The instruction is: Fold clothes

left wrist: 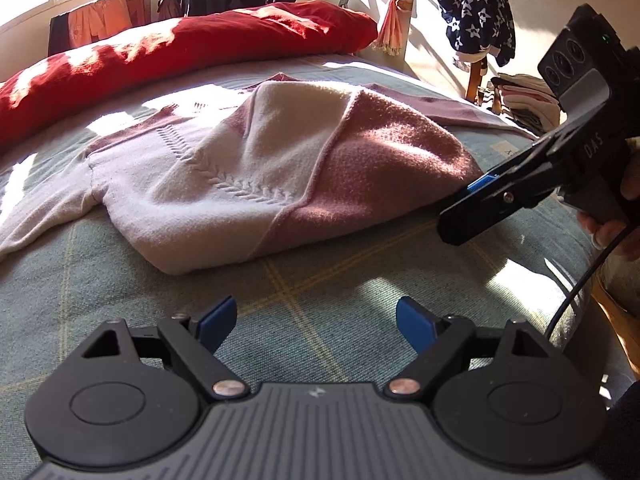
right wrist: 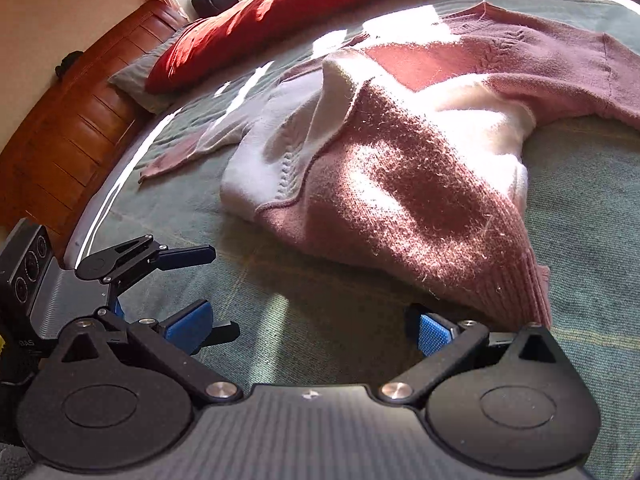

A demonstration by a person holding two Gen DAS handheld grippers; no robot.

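Sweater (left wrist: 280,168) sleeve end (right wrist: 160,164) shows only from the right wrist.

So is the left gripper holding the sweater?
No, the left gripper is open over the bedspread, its fingers clear of the sweater.

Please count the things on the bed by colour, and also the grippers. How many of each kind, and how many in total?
Pink and white: 1, the sweater
Red: 1, the blanket
Grey: 1, the pillow
Black with blue pads: 2, the left gripper and the right gripper, both open and holding nothing
Total: 5
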